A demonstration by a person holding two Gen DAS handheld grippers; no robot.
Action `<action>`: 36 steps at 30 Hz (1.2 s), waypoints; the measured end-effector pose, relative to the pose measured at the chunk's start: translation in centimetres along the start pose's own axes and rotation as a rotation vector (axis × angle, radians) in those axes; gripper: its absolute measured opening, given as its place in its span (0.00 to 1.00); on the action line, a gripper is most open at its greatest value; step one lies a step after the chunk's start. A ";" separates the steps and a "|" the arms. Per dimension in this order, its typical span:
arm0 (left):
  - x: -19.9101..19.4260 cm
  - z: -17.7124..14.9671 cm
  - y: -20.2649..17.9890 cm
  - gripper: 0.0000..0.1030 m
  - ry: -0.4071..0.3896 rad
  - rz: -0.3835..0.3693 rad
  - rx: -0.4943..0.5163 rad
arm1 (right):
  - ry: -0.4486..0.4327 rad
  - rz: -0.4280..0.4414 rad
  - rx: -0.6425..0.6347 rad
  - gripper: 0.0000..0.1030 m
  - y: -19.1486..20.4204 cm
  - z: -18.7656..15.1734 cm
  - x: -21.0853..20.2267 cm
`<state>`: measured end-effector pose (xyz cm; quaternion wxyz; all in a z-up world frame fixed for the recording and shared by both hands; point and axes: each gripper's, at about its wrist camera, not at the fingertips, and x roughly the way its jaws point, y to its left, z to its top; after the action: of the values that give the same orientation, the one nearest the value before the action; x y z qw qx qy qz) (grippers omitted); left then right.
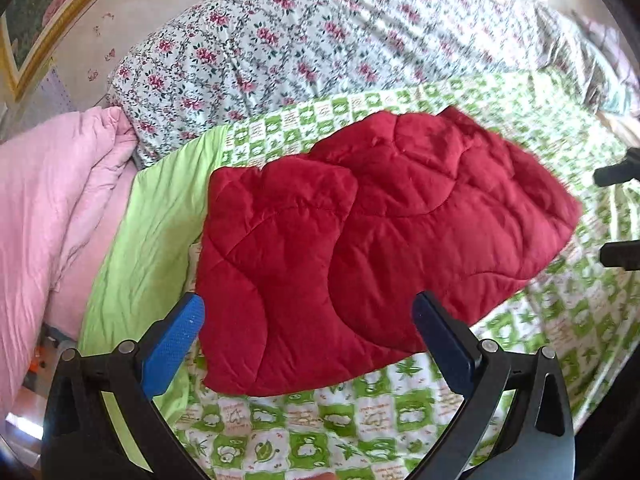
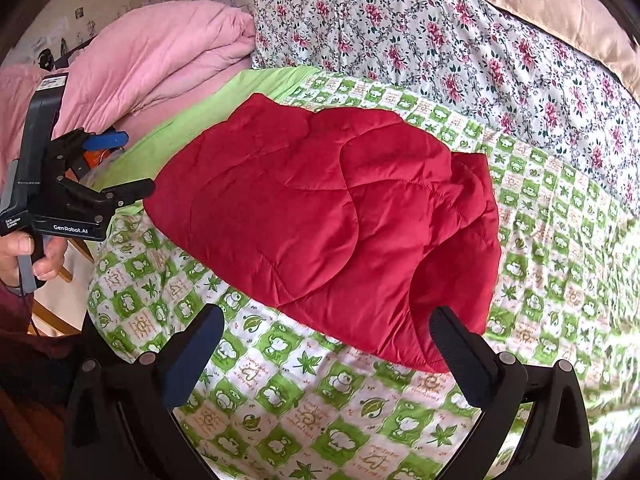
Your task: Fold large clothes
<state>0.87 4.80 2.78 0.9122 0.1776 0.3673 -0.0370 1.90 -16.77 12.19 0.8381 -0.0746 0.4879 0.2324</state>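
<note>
Right wrist only: hand (image 2: 28,258) on left tool (image 2: 128,162).

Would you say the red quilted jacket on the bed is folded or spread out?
Folded: the red jacket lies as a compact bundle on the green checked sheet, one layer overlapping another, no sleeves stretched out.

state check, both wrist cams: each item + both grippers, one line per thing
red quilted jacket: folded into a compact bundle, lying flat on the bed, not held
left gripper: open, empty, above the jacket's near edge
right gripper: open, empty, clear of the jacket
green patterned sheet: spread over the bed, mildly wrinkled
pink quilt: folded, piled at the bed's far-left side
floral quilt: spread along the far side
</note>
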 end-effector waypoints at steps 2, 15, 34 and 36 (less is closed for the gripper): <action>0.6 0.1 -0.5 1.00 0.010 0.034 0.013 | 0.019 -0.005 0.007 1.00 -0.2 0.1 0.9; 3.1 1.3 -0.5 1.00 0.070 0.028 -0.029 | 0.069 0.021 0.041 1.00 -0.5 0.9 4.5; 3.6 2.5 0.2 1.00 0.054 0.000 -0.040 | 0.067 0.027 0.000 1.00 -0.6 3.3 5.3; 3.6 2.5 0.1 1.00 0.054 0.004 -0.038 | 0.068 0.025 -0.002 1.00 -0.6 3.3 5.3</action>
<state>5.19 4.28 2.02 0.9053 0.1619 0.3920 -0.0234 6.98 -14.48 9.26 0.8179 -0.0772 0.5168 0.2408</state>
